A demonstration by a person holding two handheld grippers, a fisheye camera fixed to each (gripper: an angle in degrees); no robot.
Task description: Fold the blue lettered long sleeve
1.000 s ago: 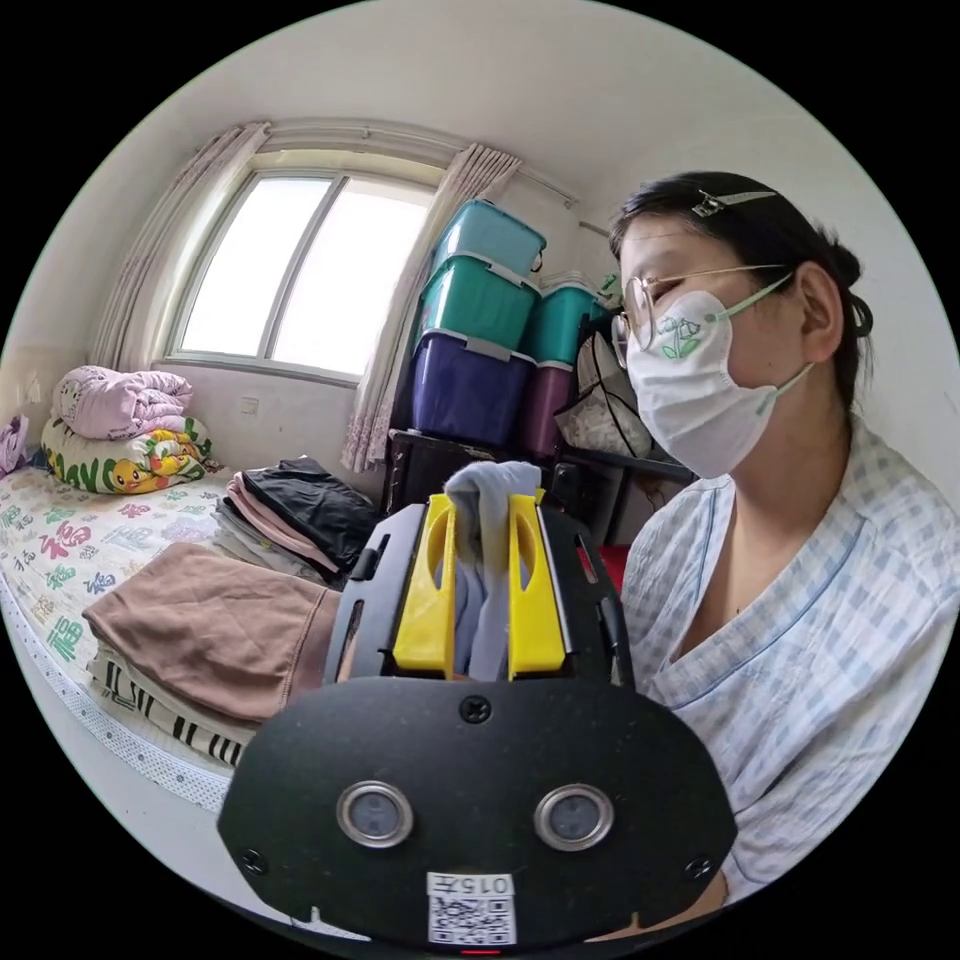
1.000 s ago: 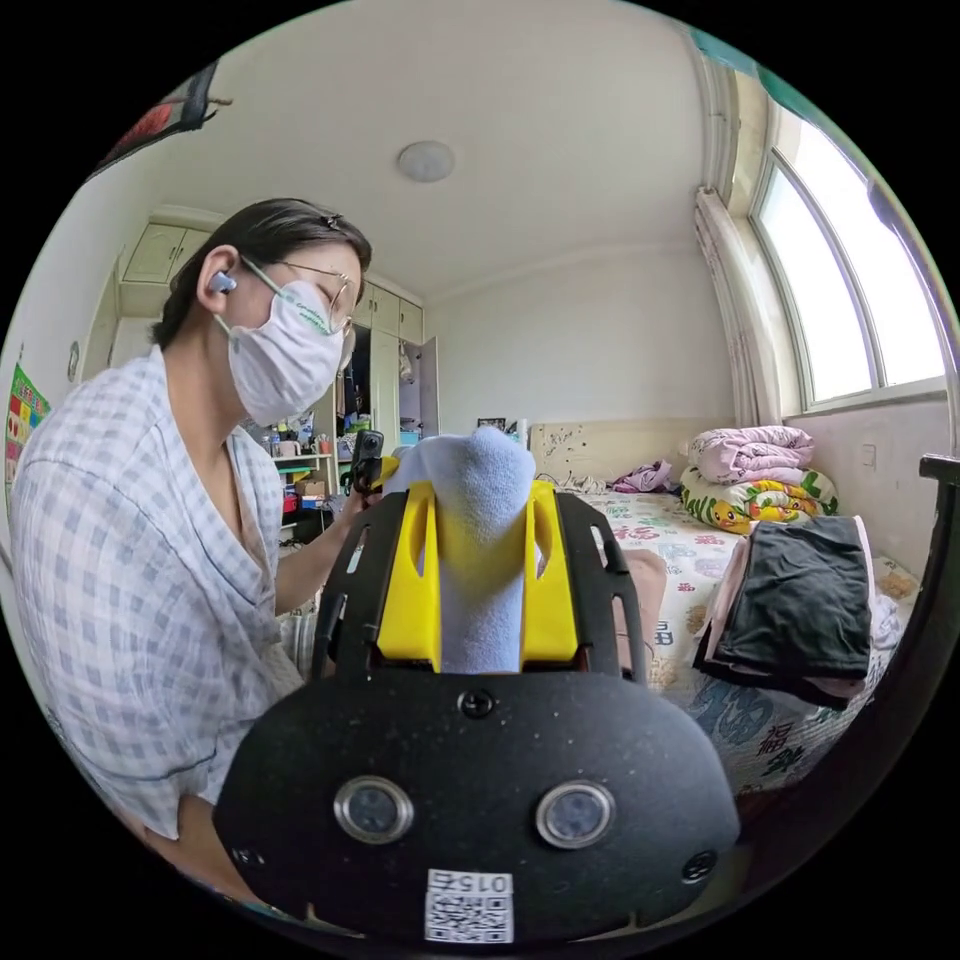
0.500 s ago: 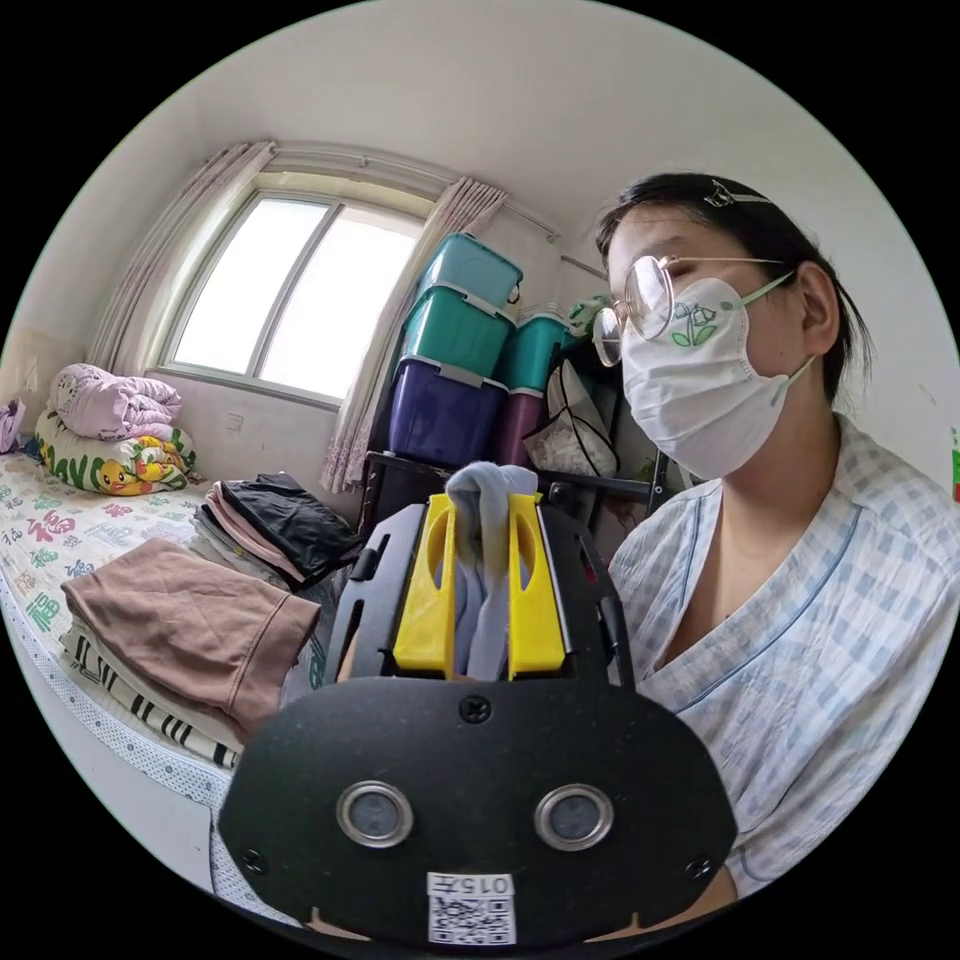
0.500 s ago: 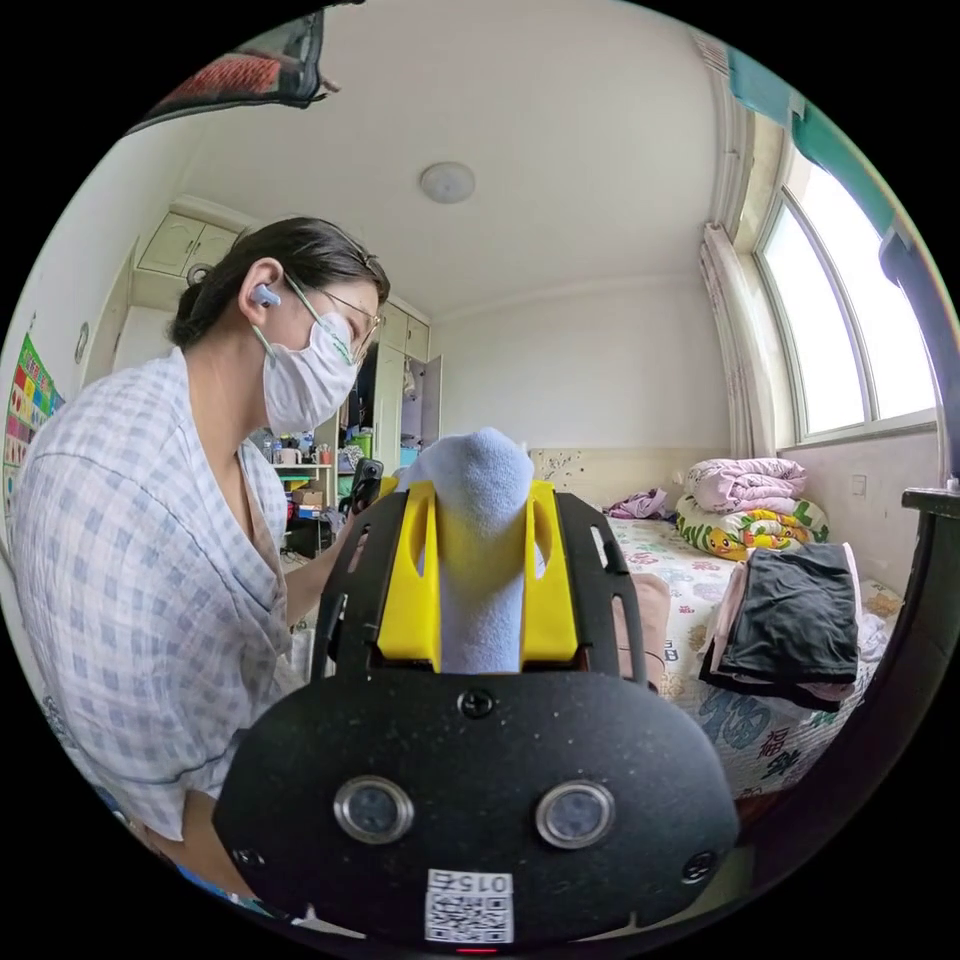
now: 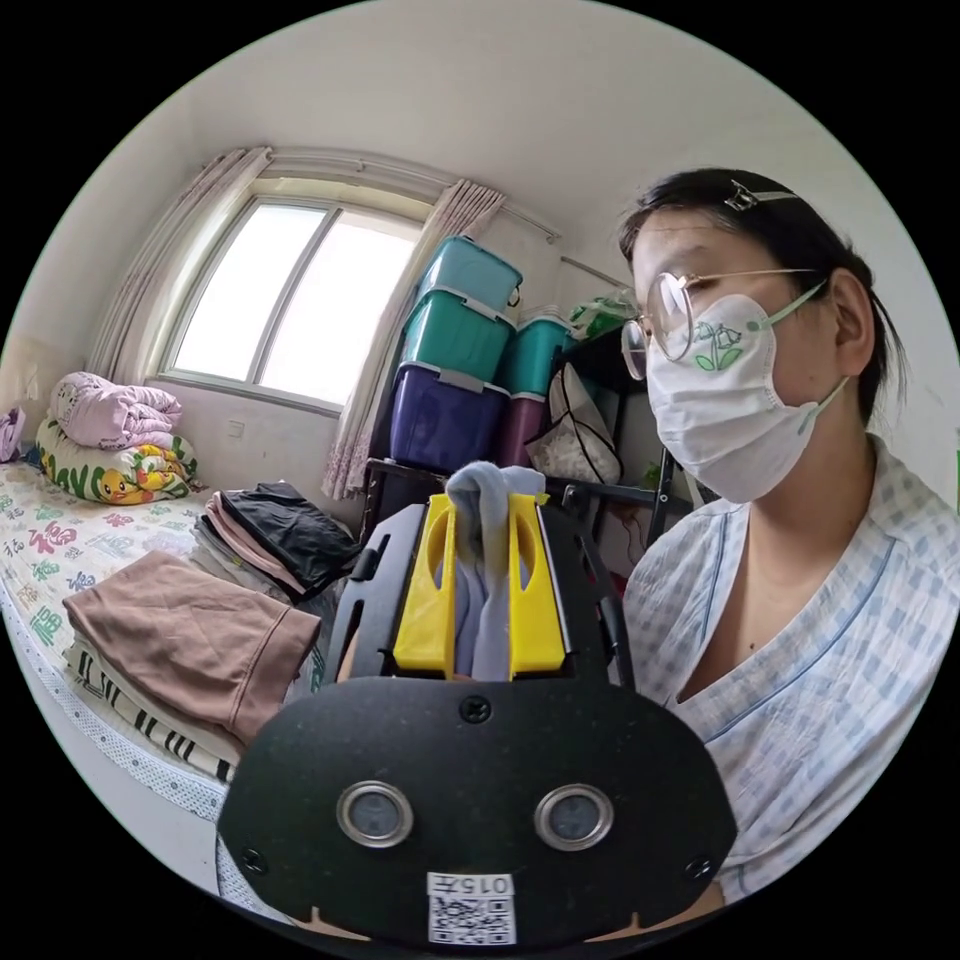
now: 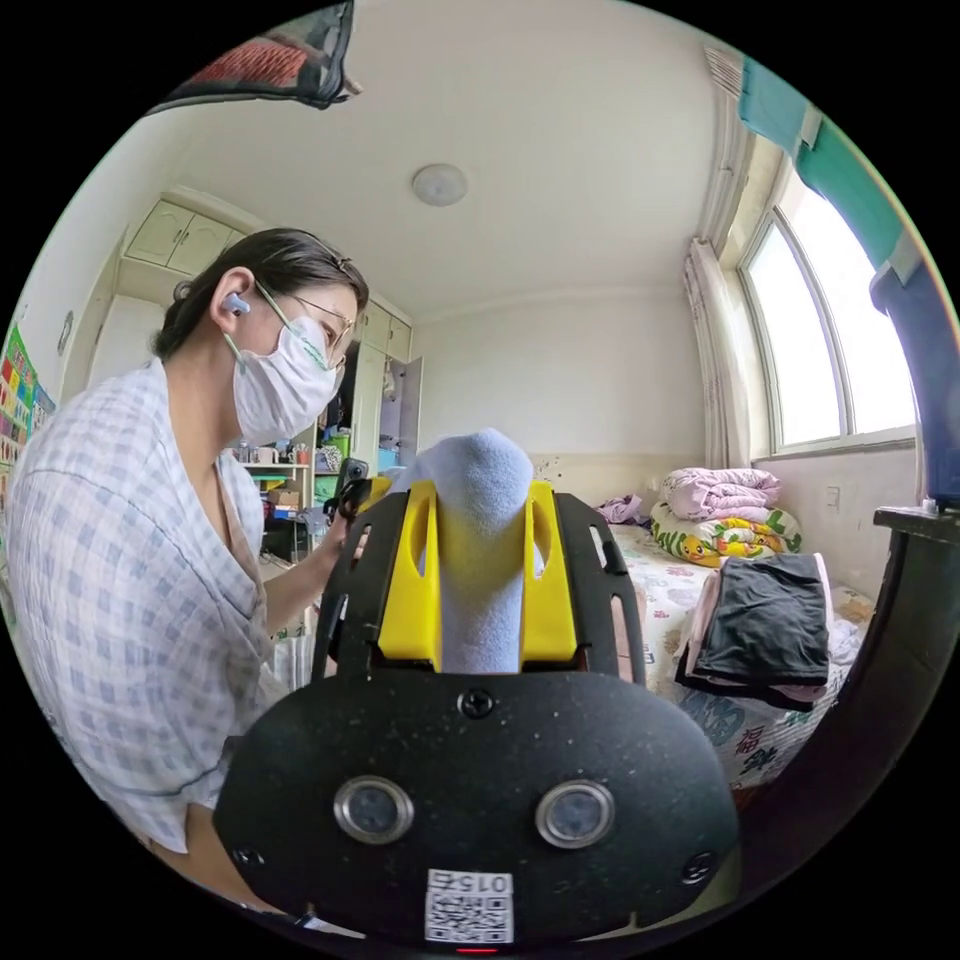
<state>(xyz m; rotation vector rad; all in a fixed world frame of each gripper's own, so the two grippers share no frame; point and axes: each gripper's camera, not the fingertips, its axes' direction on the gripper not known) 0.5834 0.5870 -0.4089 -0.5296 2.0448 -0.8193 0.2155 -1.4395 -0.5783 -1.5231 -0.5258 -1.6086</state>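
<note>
In the left gripper view, nearest the camera, the left gripper (image 5: 480, 520) has its yellow fingers (image 5: 425, 590) closed on a bunch of pale blue cloth (image 5: 487, 560), which fills the gap between them and pokes out past the tips. This is the long sleeve; no lettering can be seen on it. Close beside the gripper is a person in a checked shirt (image 5: 820, 680) and a mask. On the other side, a bed (image 5: 60, 540) carries a brown folded garment (image 5: 180, 640) on top of a striped one (image 5: 150, 720). Beyond that lies a stack of folded clothes with a black piece on top (image 5: 285, 525). Further off, coloured storage boxes (image 5: 460, 350) are stacked on a dark rack, and rolled quilts (image 5: 115, 440) lie below a curtained window (image 5: 290, 290).

In the right gripper view, the right gripper (image 6: 480, 510) also grips the pale blue cloth (image 6: 482, 560), a thick fold rounding over the fingertips. Both yellow fingers (image 6: 552, 580) press on it. The person stands just beside it, arm bent. The left gripper (image 6: 362, 492) shows small near that arm; whether it is open cannot be told here. Past the fingers, the black-topped stack (image 6: 765, 625) rests on the bed (image 6: 680, 590), with the quilts (image 6: 720, 510) behind it under the window (image 6: 820, 350).
</note>
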